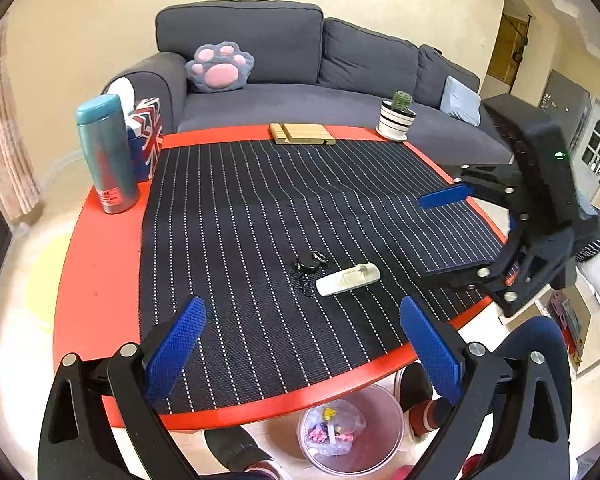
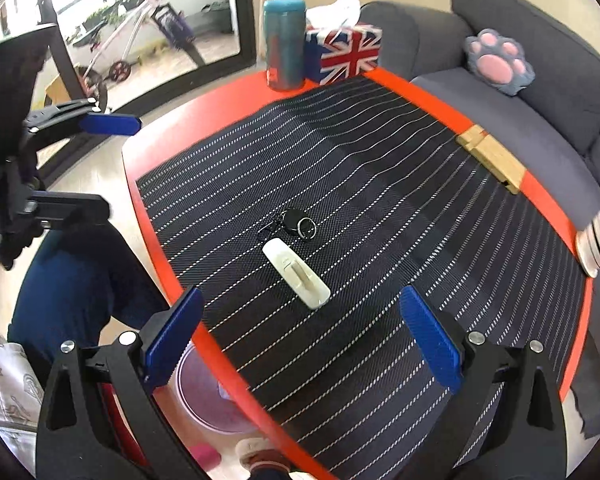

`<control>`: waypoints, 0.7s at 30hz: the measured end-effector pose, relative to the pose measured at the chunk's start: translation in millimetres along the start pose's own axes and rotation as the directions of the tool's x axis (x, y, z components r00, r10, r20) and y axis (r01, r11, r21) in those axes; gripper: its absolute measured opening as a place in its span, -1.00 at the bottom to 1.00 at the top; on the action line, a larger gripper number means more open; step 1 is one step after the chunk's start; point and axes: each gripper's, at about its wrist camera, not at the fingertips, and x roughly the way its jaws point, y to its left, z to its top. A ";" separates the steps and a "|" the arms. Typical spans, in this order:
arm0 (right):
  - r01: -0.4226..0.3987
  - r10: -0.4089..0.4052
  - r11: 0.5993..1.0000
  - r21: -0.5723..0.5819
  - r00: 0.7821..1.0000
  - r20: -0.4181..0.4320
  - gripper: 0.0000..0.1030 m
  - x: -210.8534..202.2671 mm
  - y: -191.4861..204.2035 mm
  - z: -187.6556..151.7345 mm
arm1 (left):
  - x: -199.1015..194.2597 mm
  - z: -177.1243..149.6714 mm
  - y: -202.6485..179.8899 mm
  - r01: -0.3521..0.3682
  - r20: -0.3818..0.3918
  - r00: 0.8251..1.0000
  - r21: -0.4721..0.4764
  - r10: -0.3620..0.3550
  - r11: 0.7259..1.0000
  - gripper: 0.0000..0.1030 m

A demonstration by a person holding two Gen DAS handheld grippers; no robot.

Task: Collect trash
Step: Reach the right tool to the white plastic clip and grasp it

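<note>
stretching behind everything, a grey sofa (image 1: 284, 80) backs the red tabletop (image 1: 100, 264), which carries a striped black mat (image 1: 260, 208). a pink trash bin (image 1: 352, 432) stands on the floor under the tabletop's near edge, with crumpled scraps inside. left gripper (image 1: 300, 344) and right gripper (image 2: 300, 336) both hover over the mat, jaws spread wide and empty. a white remote-like piece (image 1: 348, 280) lies mid-mat, a small black keyring gadget (image 1: 310, 263) just beside it.

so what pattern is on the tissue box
A Union Jack print on the tissue box, clearest in the right wrist view.
</note>
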 end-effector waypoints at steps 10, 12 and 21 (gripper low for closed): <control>-0.031 0.021 0.995 -0.096 0.994 -0.104 0.45 43.6 -0.1 15.1 | 6.8 -2.7 13.1 0.003 -0.009 1.000 -0.033 -0.003 0.999 0.83; -0.048 0.037 0.994 -0.096 0.992 -0.117 0.33 50.2 -0.7 16.3 | 8.2 -3.1 14.6 0.005 -0.011 1.000 -0.035 -0.005 0.999 0.83; -0.067 0.050 0.993 -0.102 0.986 -0.158 -0.39 69.2 0.0 11.6 | 12.2 -4.1 17.1 0.009 -0.021 1.000 -0.041 -0.010 0.999 0.83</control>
